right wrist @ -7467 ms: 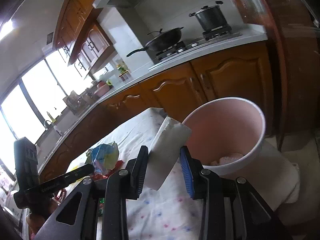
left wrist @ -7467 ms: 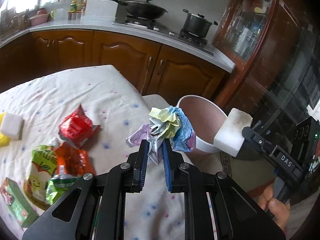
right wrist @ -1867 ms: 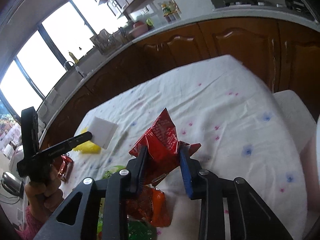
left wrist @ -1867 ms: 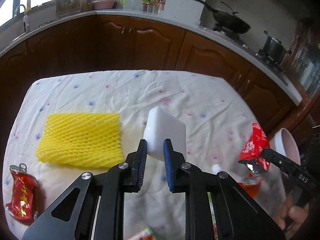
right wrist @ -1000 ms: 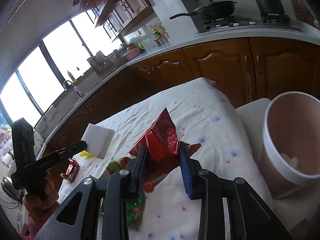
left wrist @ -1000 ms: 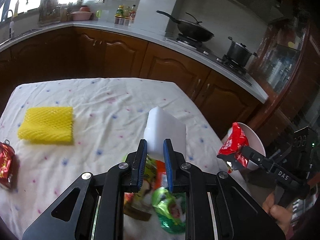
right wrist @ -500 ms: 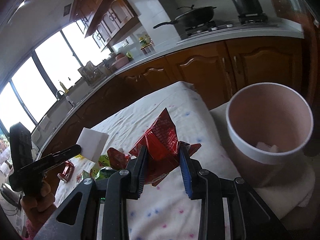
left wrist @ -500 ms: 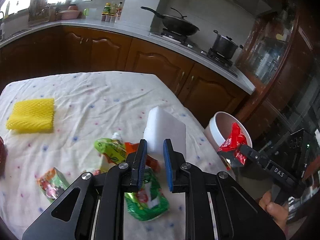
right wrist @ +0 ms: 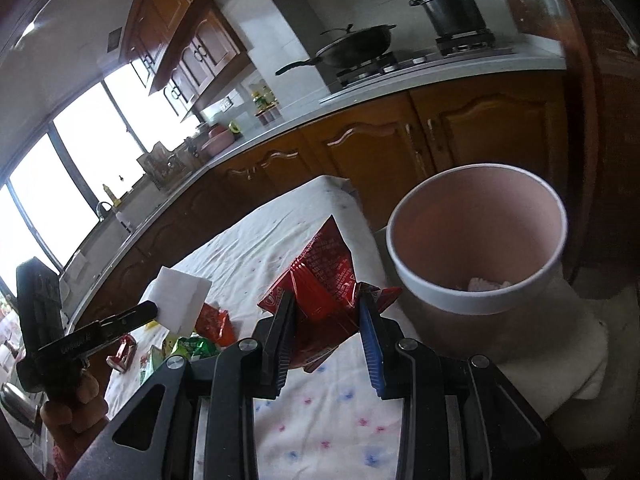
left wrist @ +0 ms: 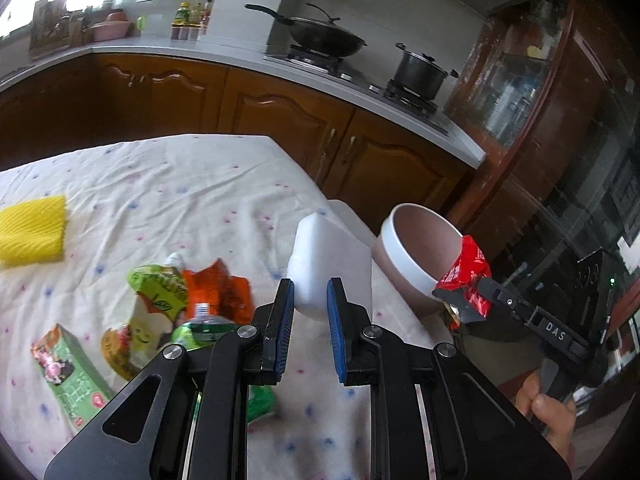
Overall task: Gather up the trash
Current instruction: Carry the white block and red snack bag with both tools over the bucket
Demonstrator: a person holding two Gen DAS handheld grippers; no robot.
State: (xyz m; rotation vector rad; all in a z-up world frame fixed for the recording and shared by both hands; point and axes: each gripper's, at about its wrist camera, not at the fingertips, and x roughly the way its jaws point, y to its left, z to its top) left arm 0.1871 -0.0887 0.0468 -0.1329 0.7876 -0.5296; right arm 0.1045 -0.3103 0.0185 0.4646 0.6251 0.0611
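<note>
Both tools have swung over toward the pink round bin with the white rim [right wrist: 476,292] since a second ago. Left tool [left wrist: 310,304] pinches a white foam block [left wrist: 328,264] above the flowered tablecloth on the table [left wrist: 192,200]; right tool [right wrist: 326,320] pinches a crumpled red foil snack wrapper [right wrist: 320,284] just beside the bin's rim. Green and orange wrappers [left wrist: 180,296] lie on the table, along with a yellow foam net [left wrist: 32,232].
</note>
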